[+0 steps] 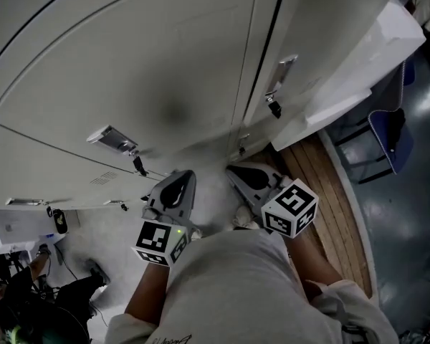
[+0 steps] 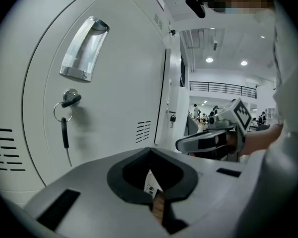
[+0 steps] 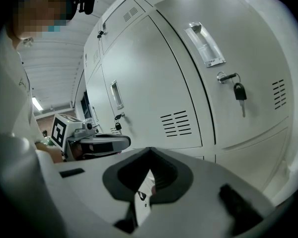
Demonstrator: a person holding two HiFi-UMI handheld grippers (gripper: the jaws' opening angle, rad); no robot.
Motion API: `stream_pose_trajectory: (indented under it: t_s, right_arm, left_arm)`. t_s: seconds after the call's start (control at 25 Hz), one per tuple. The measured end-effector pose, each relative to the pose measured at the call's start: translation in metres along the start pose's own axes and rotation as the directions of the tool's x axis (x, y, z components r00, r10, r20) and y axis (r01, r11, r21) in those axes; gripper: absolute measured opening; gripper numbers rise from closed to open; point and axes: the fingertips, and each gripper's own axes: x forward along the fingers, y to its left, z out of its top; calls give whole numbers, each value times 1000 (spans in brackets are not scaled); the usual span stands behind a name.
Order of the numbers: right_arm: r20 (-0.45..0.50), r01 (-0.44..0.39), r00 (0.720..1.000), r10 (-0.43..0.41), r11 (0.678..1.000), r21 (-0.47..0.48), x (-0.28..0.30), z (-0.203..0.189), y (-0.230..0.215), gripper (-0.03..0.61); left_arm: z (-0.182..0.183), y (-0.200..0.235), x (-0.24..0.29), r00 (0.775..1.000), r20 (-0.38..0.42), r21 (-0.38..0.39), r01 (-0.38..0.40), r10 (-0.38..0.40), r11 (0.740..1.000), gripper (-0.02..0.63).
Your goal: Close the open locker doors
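Note:
White locker doors fill the wall ahead. The big left door (image 1: 129, 70) lies flush, with a metal handle (image 1: 112, 139) and a key (image 1: 138, 165) hanging in its lock. The door to its right (image 1: 322, 34) also has a handle (image 1: 282, 72) and a key (image 1: 274, 109). Further right a white panel (image 1: 373, 56) juts out from the locker row like an open door. My left gripper (image 1: 185, 176) and right gripper (image 1: 234, 170) are held side by side close to my body, both shut and empty, short of the doors. The handle (image 2: 83, 48) shows up close in the left gripper view.
A strip of wooden flooring (image 1: 330, 185) runs along the locker base at the right. A blue chair (image 1: 387, 131) stands on the grey floor beyond it. More keyed locker doors (image 3: 114, 95) continue along the row. Cables and dark gear (image 1: 43, 292) lie at lower left.

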Motion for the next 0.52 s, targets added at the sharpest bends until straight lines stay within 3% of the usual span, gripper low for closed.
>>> stream_pose_trajectory:
  t_s: [0.52]
  right_arm:
    - [-2, -38, 999, 38, 999, -7, 12, 2, 9, 26]
  left_arm:
    - [-6, 11, -6, 1000, -14, -5, -21, 21, 1000, 15]
